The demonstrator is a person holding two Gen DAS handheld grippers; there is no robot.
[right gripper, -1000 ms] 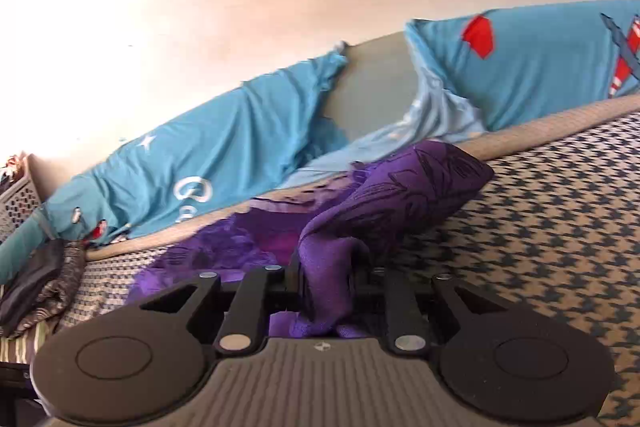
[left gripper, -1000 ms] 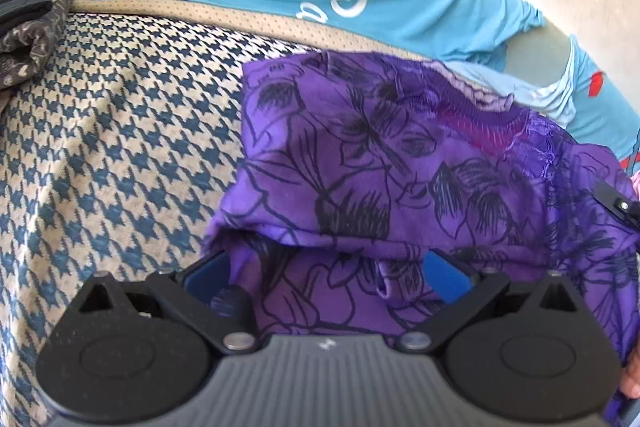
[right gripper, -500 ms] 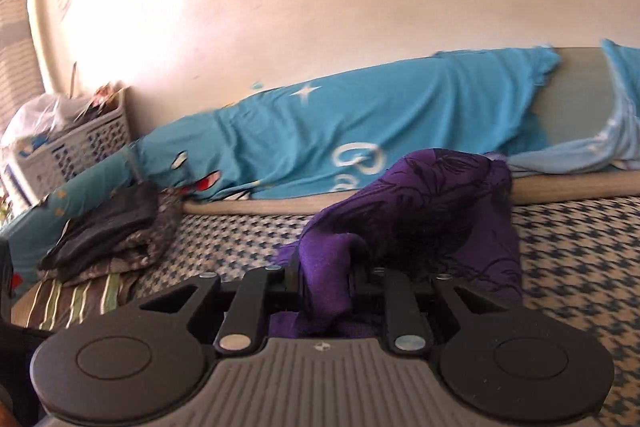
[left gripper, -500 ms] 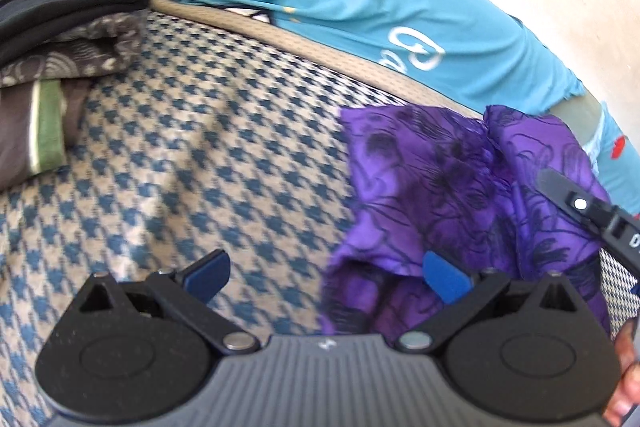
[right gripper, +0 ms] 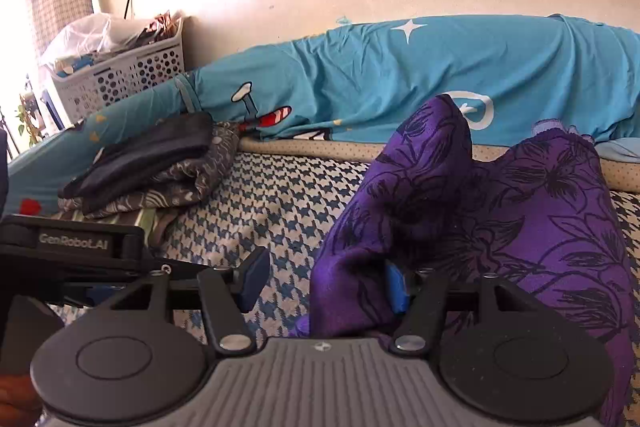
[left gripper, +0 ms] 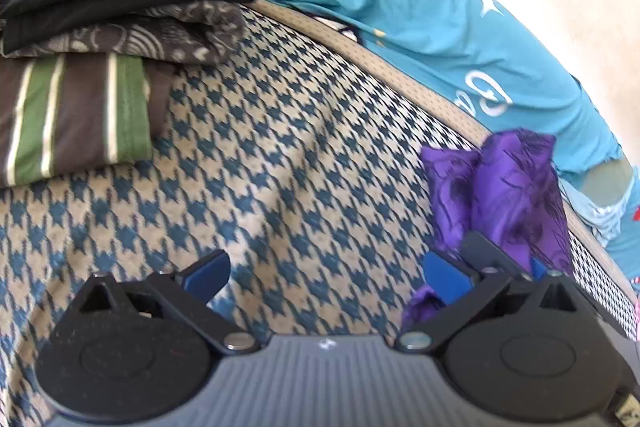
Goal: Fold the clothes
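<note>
**Purple garment coming over toward the folded stack**

The right gripper (right gripper: 320,285) is standing with its fingers spread; the purple floral garment (right gripper: 480,211) is draping over its right finger only, so nothing is pinching the cloth there. The left gripper (left gripper: 326,273) is also spreading its fingers, holding nothing, poised over bare houndstooth bed cover (left gripper: 280,155). The garment is lying bunched on the right side of the bed, probably waiting to be smoothed flat or carried across. On the far left, a stack of folded clothes (left gripper: 108,39) is sitting near the bed's edge, beside the teal bedding (right gripper: 440,75). Between stack and garment, open cover is leaving plenty of room for laying the cloth out.
</note>
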